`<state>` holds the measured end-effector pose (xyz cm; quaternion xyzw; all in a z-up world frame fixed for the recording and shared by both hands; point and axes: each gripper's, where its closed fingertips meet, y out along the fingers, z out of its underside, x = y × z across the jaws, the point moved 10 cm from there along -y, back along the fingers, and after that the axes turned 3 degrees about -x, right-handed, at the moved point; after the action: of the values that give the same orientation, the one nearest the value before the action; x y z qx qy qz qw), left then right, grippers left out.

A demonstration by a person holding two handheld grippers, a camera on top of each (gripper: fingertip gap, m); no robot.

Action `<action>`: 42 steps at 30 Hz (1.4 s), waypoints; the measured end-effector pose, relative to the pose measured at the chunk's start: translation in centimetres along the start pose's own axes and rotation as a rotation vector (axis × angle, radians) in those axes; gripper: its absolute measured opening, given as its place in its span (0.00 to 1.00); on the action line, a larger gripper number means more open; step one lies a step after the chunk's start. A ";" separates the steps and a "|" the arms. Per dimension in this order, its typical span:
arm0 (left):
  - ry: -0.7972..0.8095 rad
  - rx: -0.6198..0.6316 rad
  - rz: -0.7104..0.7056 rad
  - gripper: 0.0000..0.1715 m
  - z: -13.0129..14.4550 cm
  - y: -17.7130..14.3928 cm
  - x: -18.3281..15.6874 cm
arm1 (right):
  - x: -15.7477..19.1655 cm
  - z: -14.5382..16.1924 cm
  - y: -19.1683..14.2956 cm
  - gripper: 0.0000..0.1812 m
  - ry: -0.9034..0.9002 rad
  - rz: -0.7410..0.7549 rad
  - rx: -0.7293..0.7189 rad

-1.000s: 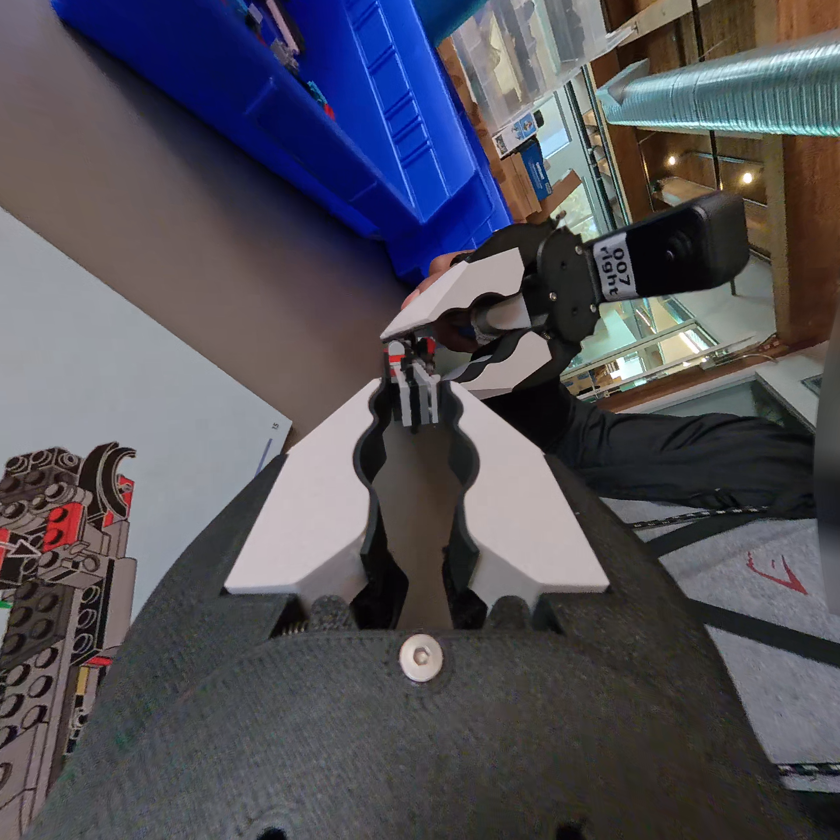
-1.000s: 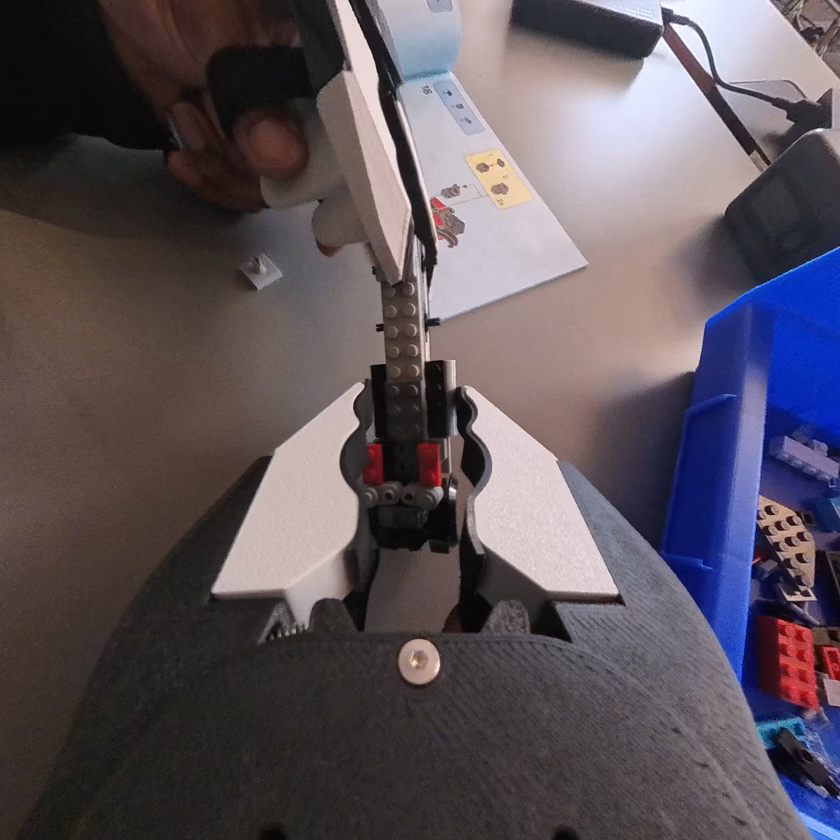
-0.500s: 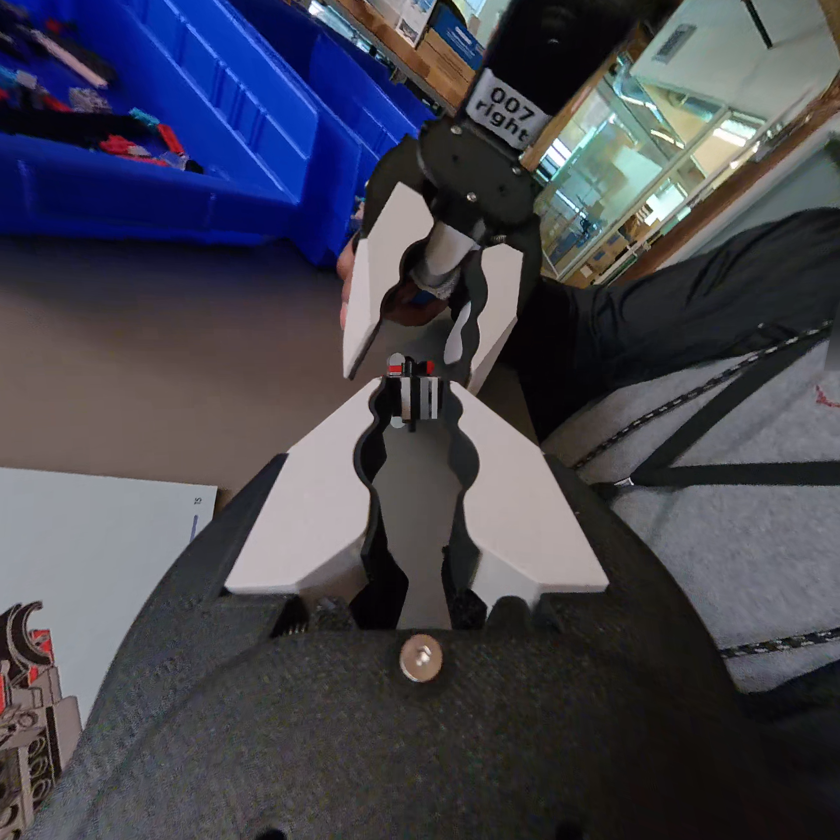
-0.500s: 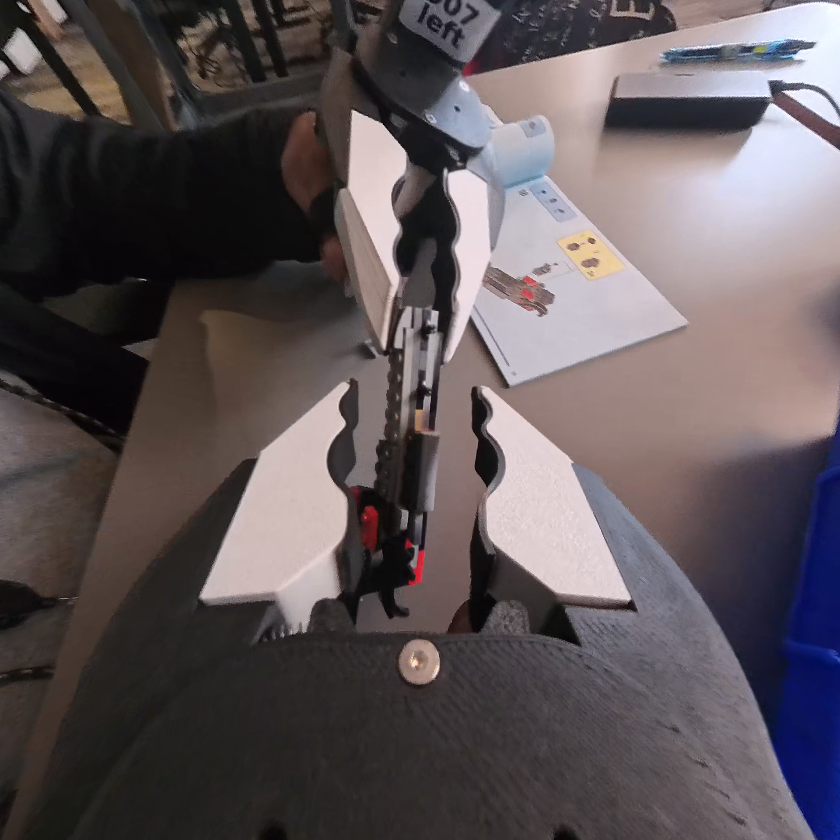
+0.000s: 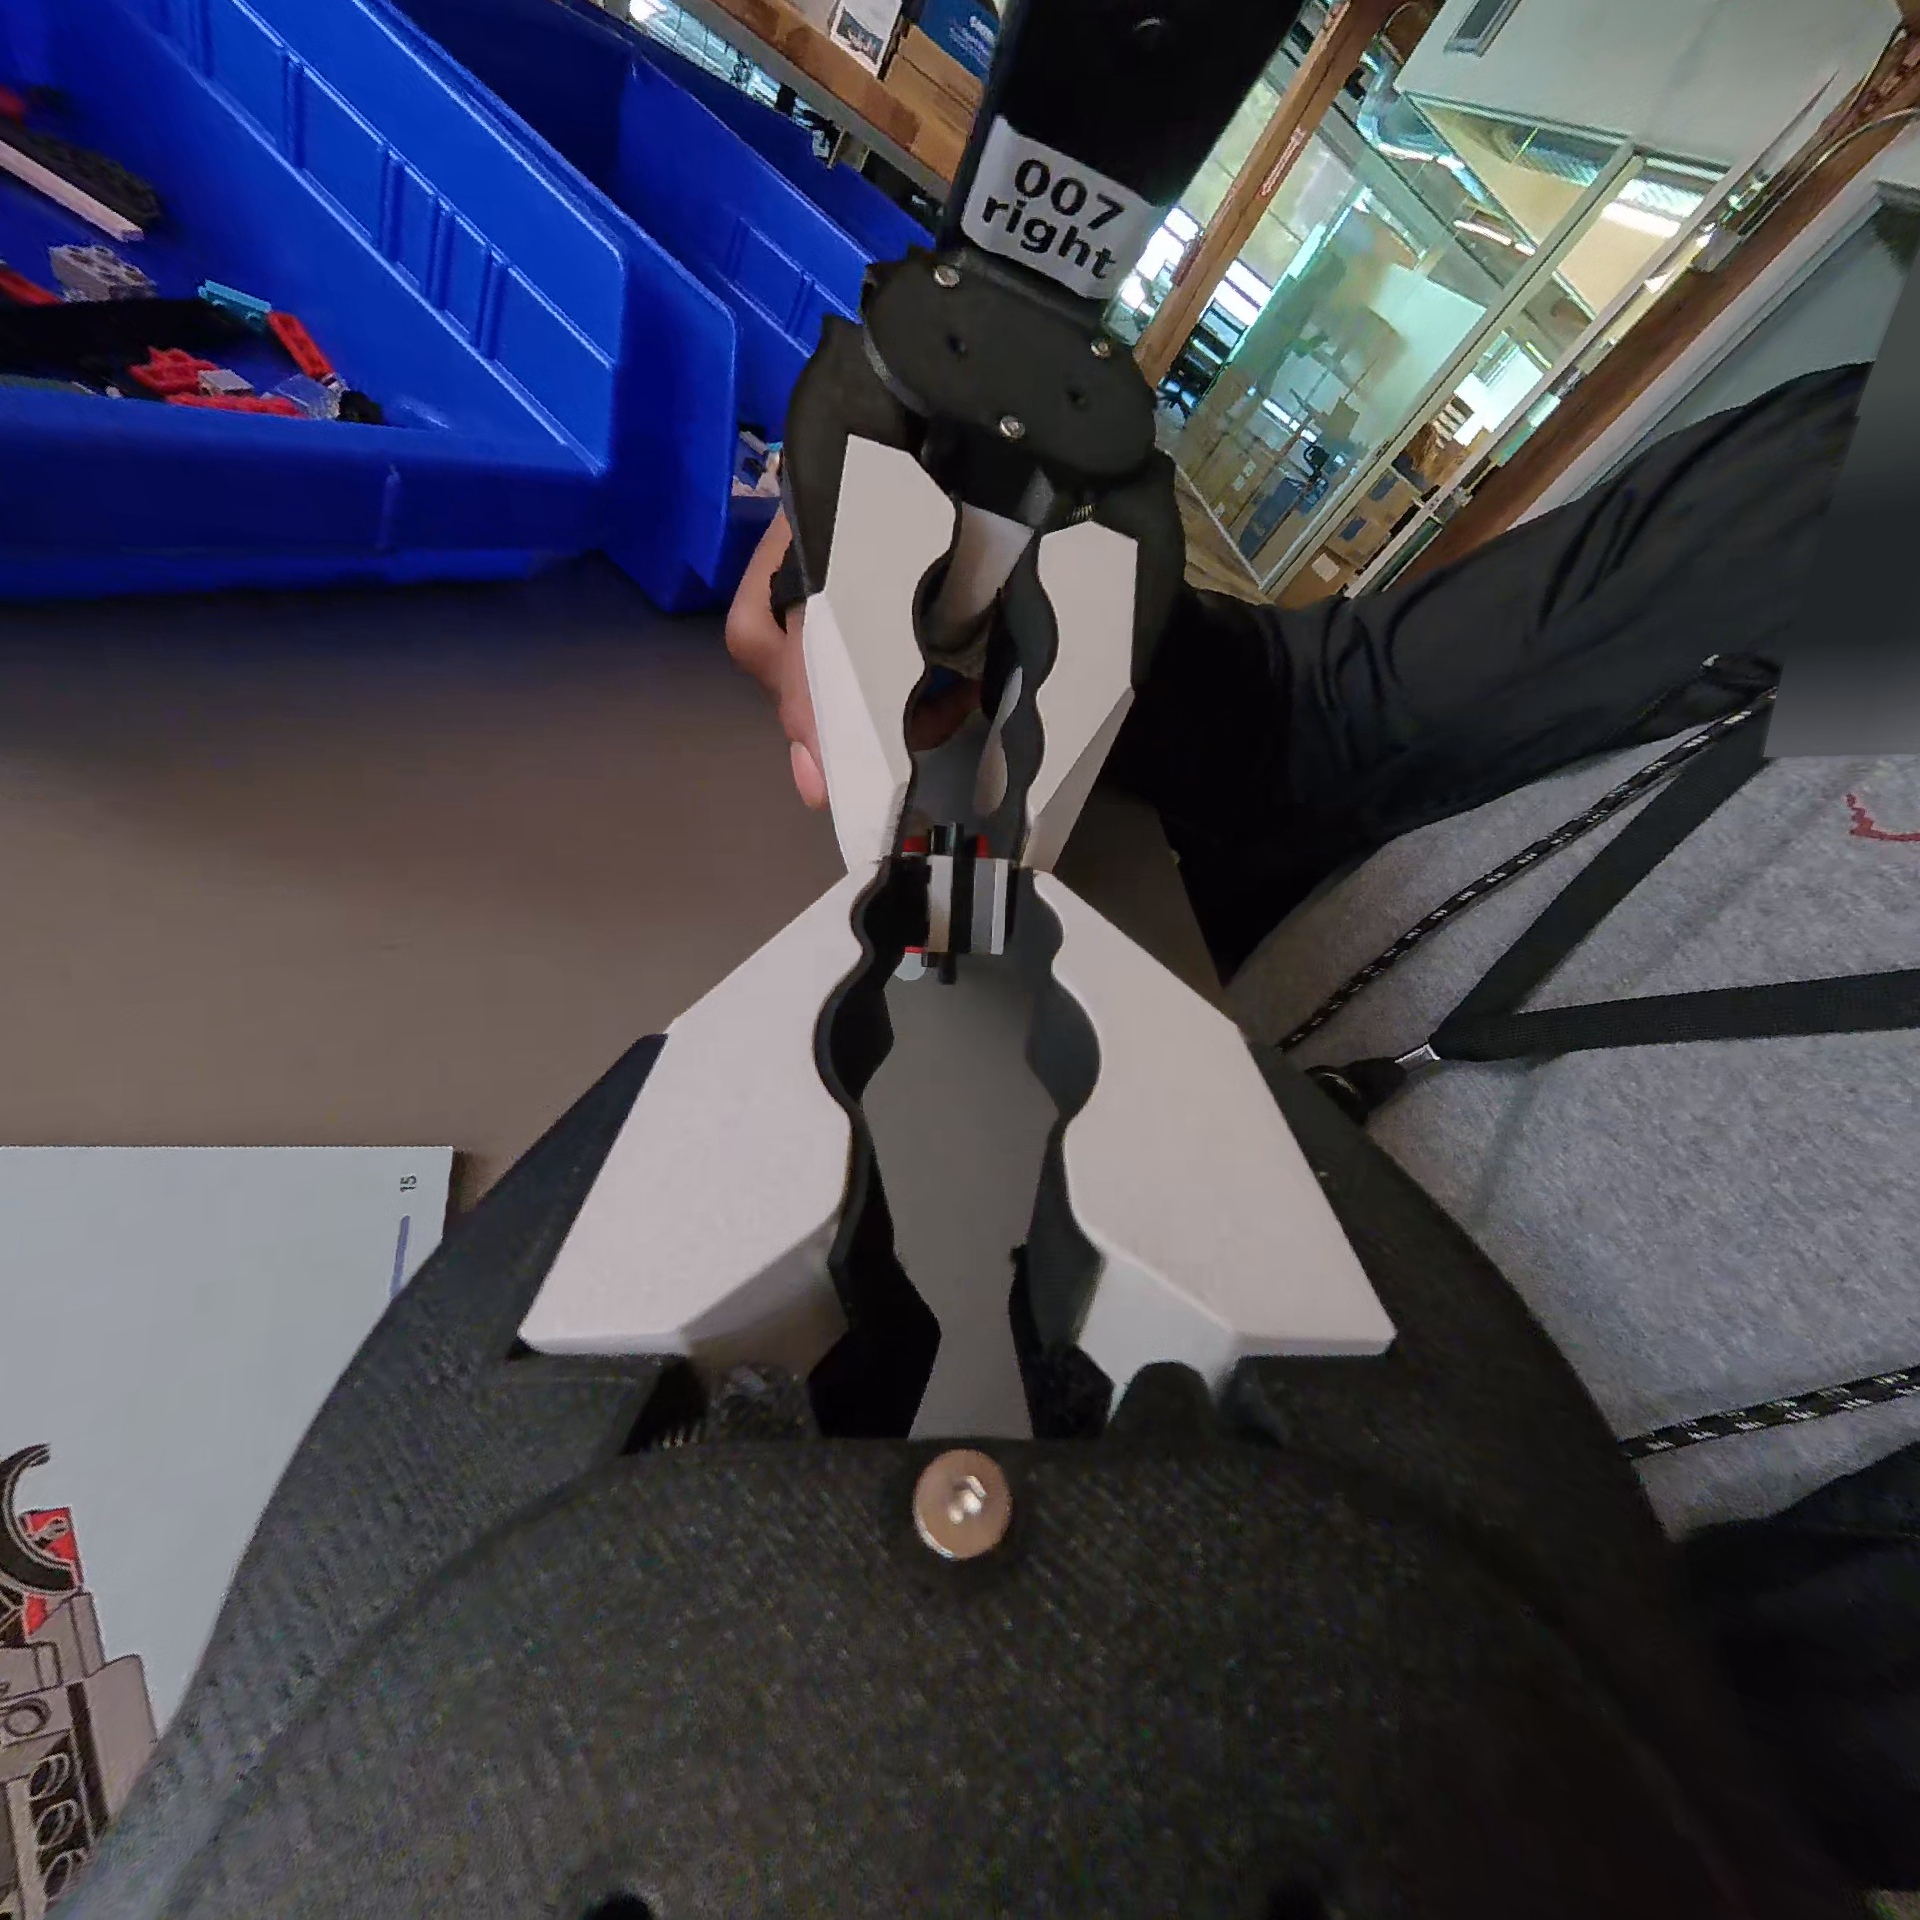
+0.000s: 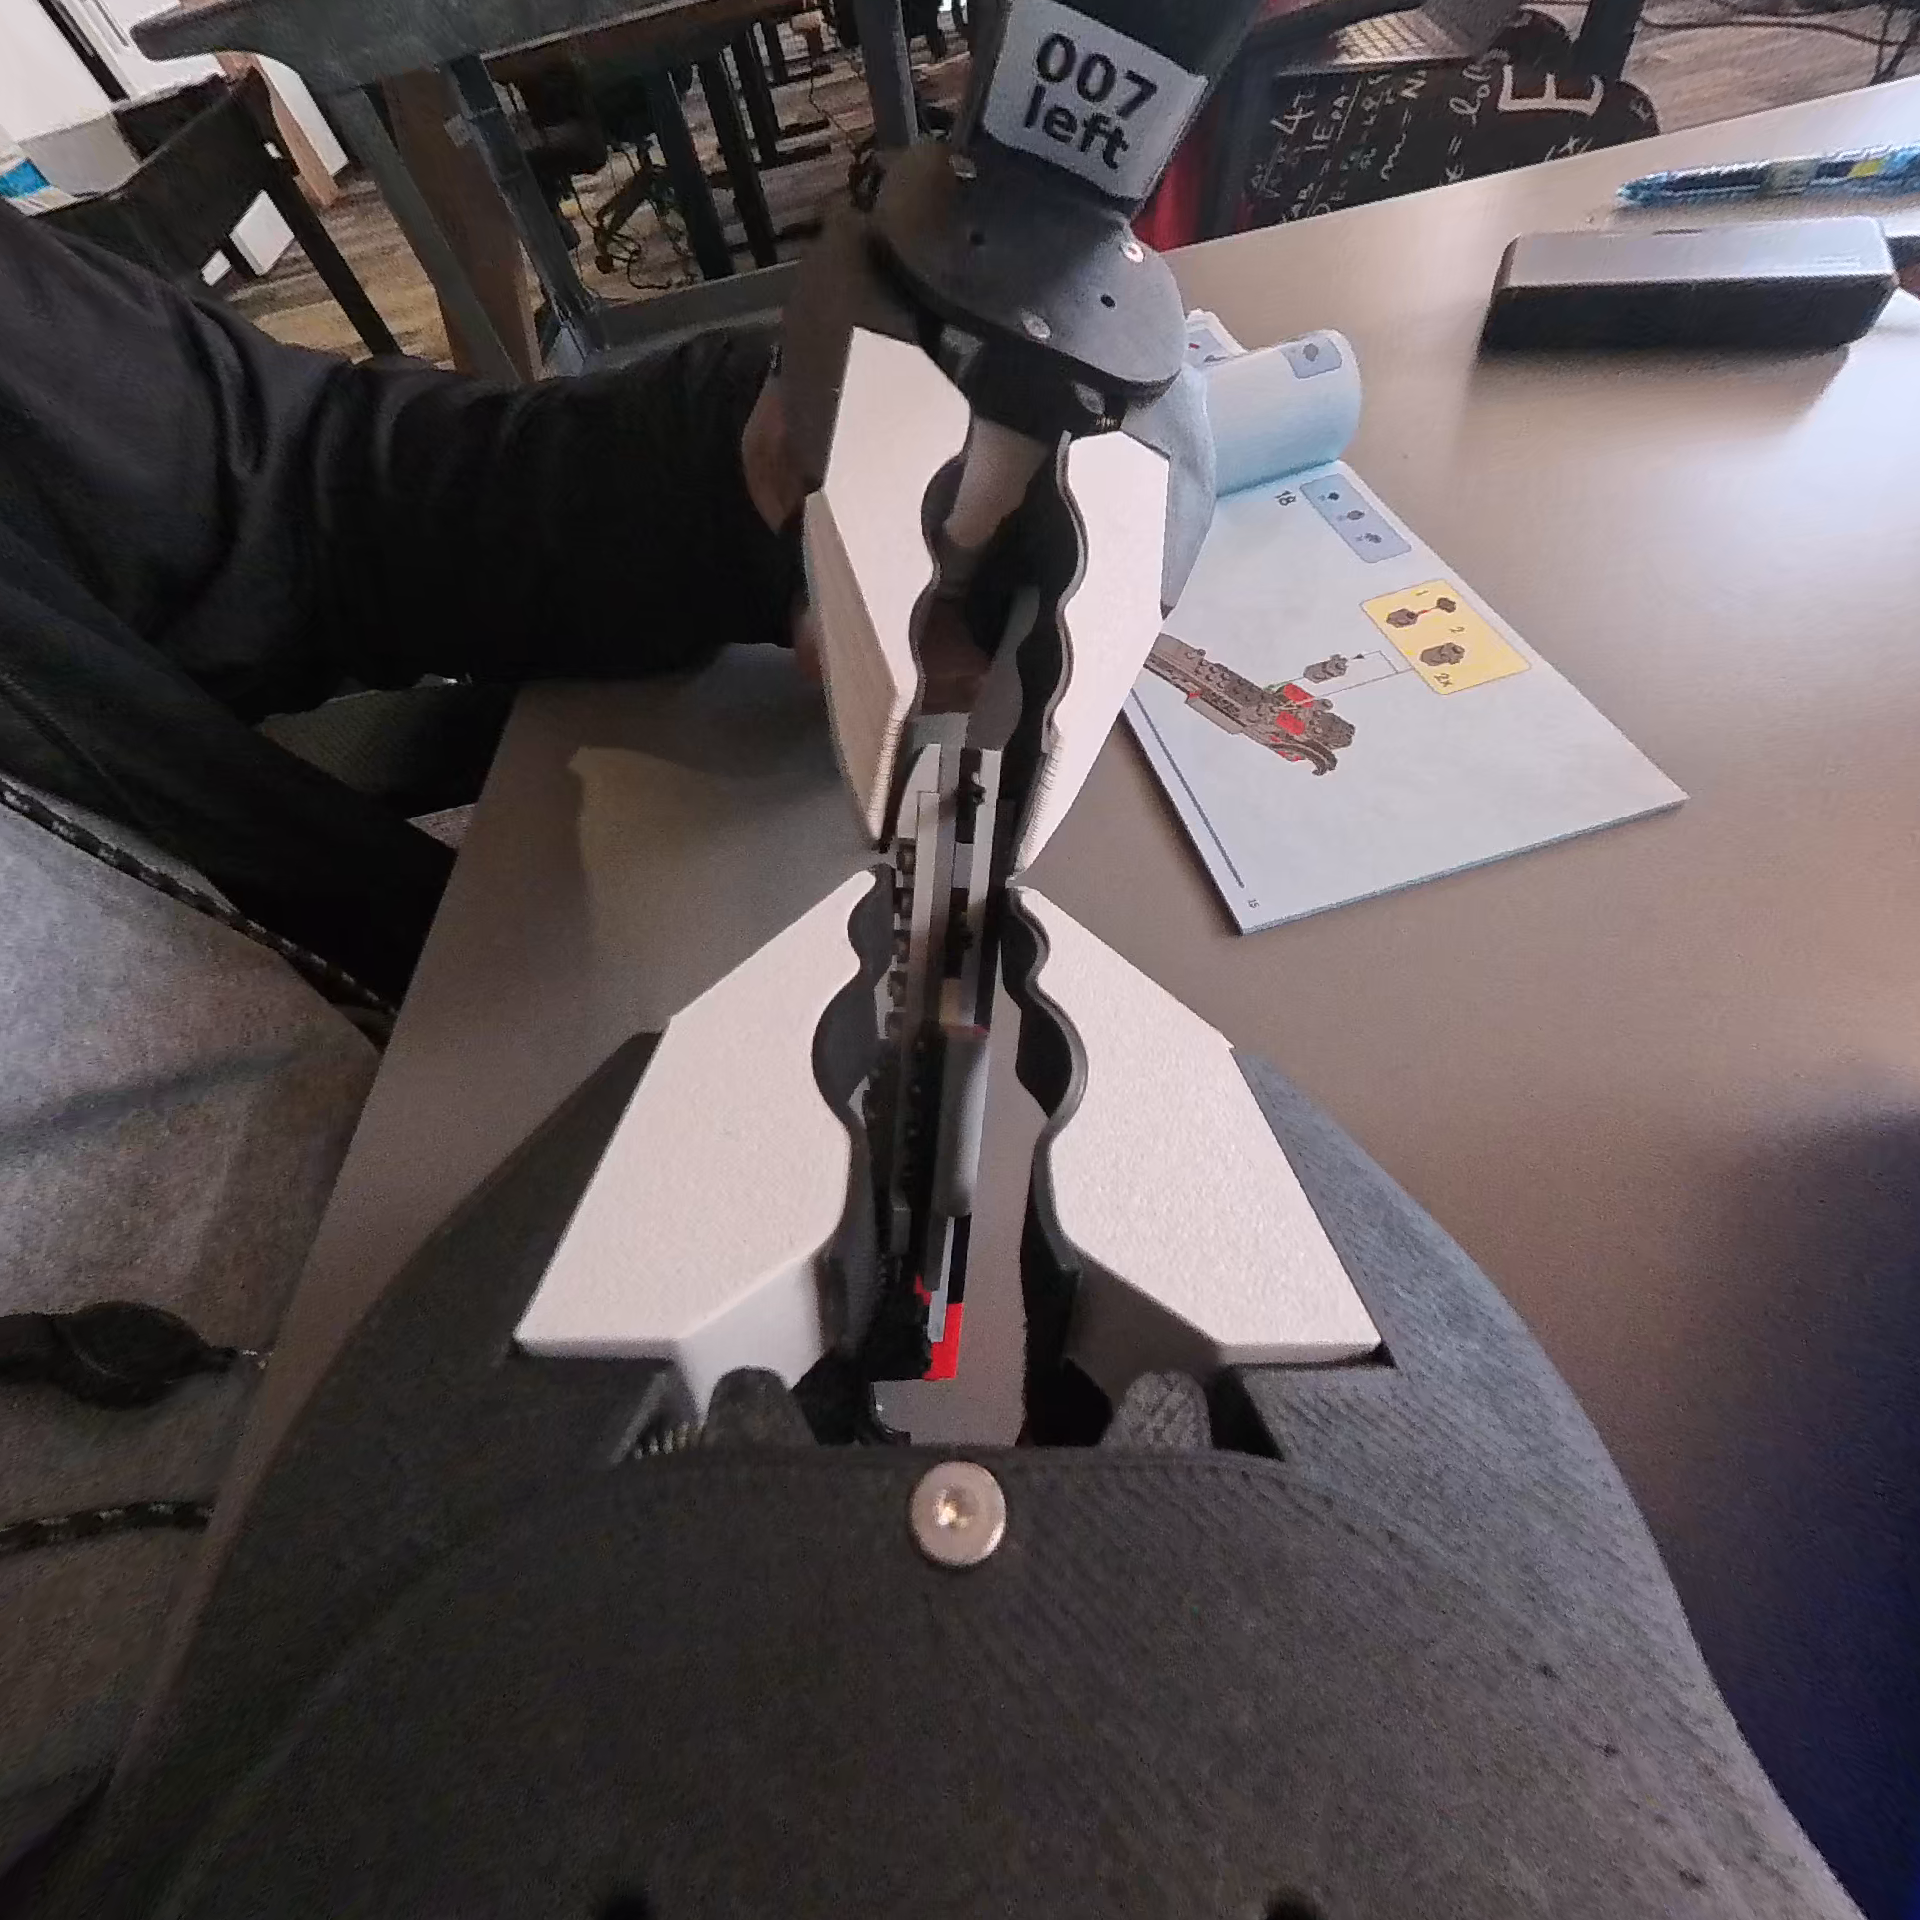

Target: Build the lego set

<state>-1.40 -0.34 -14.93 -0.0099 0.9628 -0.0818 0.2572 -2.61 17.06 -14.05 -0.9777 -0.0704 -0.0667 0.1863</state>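
A long, slim lego assembly (image 6: 940, 1039) in grey, black and red is held edge-on between both grippers, above the table's near edge. In the right wrist view it runs the whole length between my right gripper's fingers. My right gripper (image 6: 943, 883) is closed on it. My left gripper (image 6: 951, 821) comes in from the far side and grips its far end. In the left wrist view only the assembly's striped end (image 5: 961, 904) shows, pinched in my left gripper (image 5: 954, 883), with the right gripper (image 5: 956, 847) tip to tip against it.
Blue bins (image 5: 436, 343) with loose lego pieces stand at the far left. An open instruction booklet (image 6: 1403, 727) lies on the brown table (image 6: 1558, 1039); it also shows in the left wrist view (image 5: 208, 1351). A black box (image 6: 1683, 281) sits at the back. The person's lap (image 5: 1558, 1143) is beside the table edge.
The assembly turned from studs-up to edge-on. My right gripper opened half a second ago and has closed on it again. Both grippers now meet tip to tip.
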 end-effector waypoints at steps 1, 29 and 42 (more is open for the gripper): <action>-0.006 -0.001 0.001 0.12 0.0 0.0 0.0 | 0.0 0.0 0.0 0.11 -0.003 0.001 -0.001; 0.079 -0.179 -0.112 0.32 -1.2 -0.7 0.1 | -1.0 -2.1 -2.1 0.11 0.092 0.039 -0.382; 0.191 -0.208 -0.129 0.12 -1.6 0.5 -1.1 | -1.1 -1.9 -1.4 0.11 0.140 -0.014 -0.534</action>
<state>-1.22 0.43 -13.13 -0.0906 0.9836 0.0015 0.1562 -4.16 17.53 -11.96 -0.9847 -0.0439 -0.1515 -0.0742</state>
